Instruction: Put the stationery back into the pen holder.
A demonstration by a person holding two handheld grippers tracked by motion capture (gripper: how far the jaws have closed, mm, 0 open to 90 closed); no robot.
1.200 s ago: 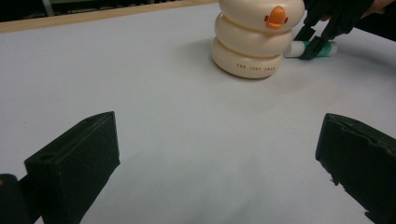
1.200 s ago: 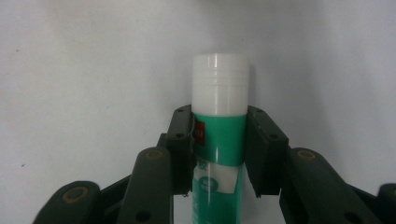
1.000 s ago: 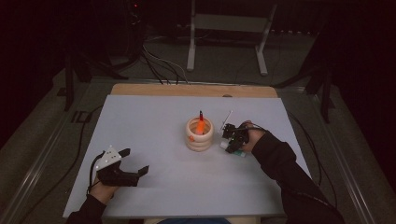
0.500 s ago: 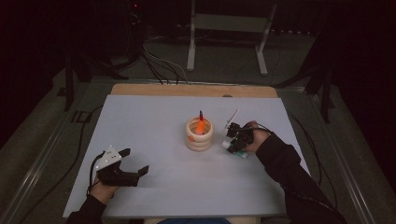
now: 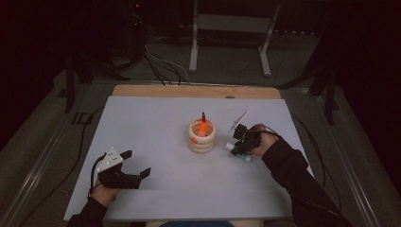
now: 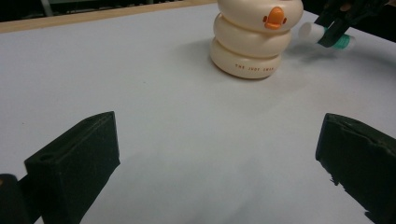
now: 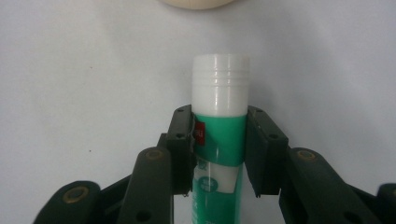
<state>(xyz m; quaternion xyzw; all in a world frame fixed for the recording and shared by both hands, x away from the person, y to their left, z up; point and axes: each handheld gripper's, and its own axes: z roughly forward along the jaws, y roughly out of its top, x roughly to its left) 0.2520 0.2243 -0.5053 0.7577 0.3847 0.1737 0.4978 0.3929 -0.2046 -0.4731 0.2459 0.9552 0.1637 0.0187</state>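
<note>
Pointing its white cap toward the duck-faced holder [image 7: 196, 3], glue stick [image 7: 219, 121].

We see bare desk [image 5: 156, 123] ahead of the left hand-held gripper [image 5: 135, 165]. The cream ring holder [image 5: 202, 137] stands mid-desk, an obstacle just beside the glue stick [image 5: 235, 150] in the right hand-held gripper [image 5: 242, 142].
</note>
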